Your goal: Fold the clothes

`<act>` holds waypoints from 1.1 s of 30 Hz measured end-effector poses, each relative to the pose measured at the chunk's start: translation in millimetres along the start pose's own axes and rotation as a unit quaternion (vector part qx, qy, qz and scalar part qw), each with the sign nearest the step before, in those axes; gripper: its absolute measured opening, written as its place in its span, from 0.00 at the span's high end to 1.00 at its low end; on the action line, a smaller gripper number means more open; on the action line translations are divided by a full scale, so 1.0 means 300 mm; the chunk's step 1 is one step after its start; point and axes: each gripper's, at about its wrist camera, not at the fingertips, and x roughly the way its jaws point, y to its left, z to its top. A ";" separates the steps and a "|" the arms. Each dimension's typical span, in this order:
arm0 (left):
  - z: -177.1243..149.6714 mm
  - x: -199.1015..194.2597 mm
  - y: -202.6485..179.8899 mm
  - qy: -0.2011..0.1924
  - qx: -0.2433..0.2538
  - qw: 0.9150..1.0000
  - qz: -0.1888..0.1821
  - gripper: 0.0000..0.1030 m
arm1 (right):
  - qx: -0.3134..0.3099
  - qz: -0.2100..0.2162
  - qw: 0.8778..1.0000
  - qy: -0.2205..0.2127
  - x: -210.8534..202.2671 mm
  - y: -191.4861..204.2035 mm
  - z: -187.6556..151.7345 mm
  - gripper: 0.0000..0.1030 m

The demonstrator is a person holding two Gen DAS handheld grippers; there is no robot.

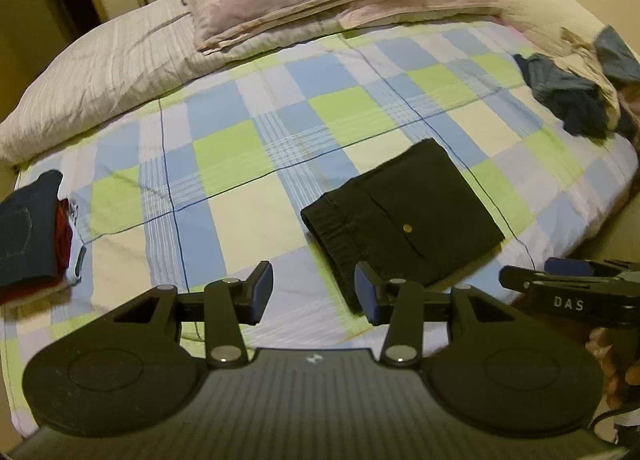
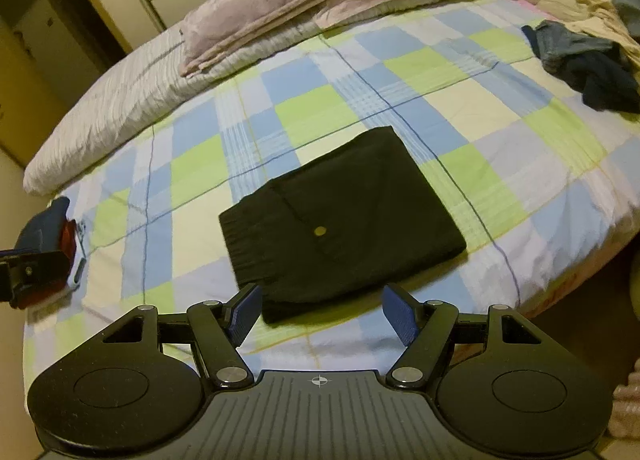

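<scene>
Left wrist view: the left gripper (image 1: pixel 314 292) is hovering just short of the folded black garment with an elastic waistband and a brass snap pocket (image 1: pixel 404 216), jaws released and grasping nothing. The garment is lying flat on the blue, green and cream checked bedsheet (image 1: pixel 248 148), folded into a compact rectangle. Well to the garment's left, a stack of folded clothes, dark denim over red (image 1: pixel 34 232), is sitting at the bed edge. Far to the garment's right, a loose heap of blue and beige clothes (image 1: pixel 576 96) is waiting. The right gripper (image 1: pixel 568 284) is showing at the frame's right edge, cut off.

Right wrist view: the right gripper (image 2: pixel 320 312) is hanging just before the garment's (image 2: pixel 340 216) near edge, jaws spread and empty. The heap (image 2: pixel 588 56) is lying beyond the garment to the right, partly cropped.

Judgement: this garment's fold is looking finished. Next move is likely calling for either carrying it to the stack or reaching for a piece from the heap. The count and kinds of pieces in the heap are hard to make out.
</scene>
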 end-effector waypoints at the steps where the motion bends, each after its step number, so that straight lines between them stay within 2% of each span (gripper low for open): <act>1: 0.011 0.012 -0.009 0.003 -0.006 1.000 0.003 0.60 | -0.007 0.001 1.000 0.006 0.010 -0.022 0.023 0.32; 5: 0.062 0.094 -0.069 0.016 -0.049 0.999 0.010 0.58 | -0.038 0.006 0.999 0.020 0.037 -0.136 0.131 0.32; 7: 0.078 0.142 -0.090 0.021 -0.076 0.997 0.010 0.53 | -0.050 0.006 0.998 0.023 0.055 -0.201 0.192 0.32; 13: 0.001 0.279 -0.076 0.041 -0.179 0.983 -0.003 0.53 | -0.057 0.012 0.997 0.050 0.170 -0.413 0.327 0.32; 15: -0.061 0.311 -0.047 0.035 -0.227 0.973 -0.016 0.53 | -0.046 0.023 0.996 0.073 0.228 -0.477 0.353 0.32; 17: -0.128 0.345 -0.011 0.033 -0.278 0.959 -0.039 0.52 | -0.026 0.039 0.994 0.096 0.282 -0.527 0.361 0.32; 20: -0.239 0.402 0.045 0.029 -0.361 0.929 -0.073 0.50 | 0.008 0.066 0.990 0.121 0.349 -0.588 0.359 0.32; 23: -0.330 0.452 0.086 0.021 -0.422 0.903 -0.081 0.47 | 0.033 0.088 0.985 0.146 0.417 -0.632 0.355 0.32; 24: -0.351 0.469 0.097 0.017 -0.431 0.898 -0.082 0.46 | 0.036 0.090 0.983 0.153 0.438 -0.642 0.356 0.32; 27: -0.392 0.521 0.116 0.007 -0.443 0.892 -0.087 0.42 | 0.034 0.091 0.982 0.162 0.500 -0.656 0.359 0.32; 29: -0.402 0.561 0.123 -0.006 -0.443 0.890 -0.105 0.41 | 0.028 0.091 0.982 0.163 0.540 -0.660 0.361 0.31; 32: -0.418 0.621 0.133 -0.026 -0.443 0.886 -0.132 0.40 | 0.017 0.098 0.982 0.162 0.601 -0.670 0.364 0.22; 33: -0.416 0.643 0.138 -0.030 -0.444 0.884 -0.142 0.39 | 0.015 0.102 0.982 0.160 0.619 -0.678 0.367 0.21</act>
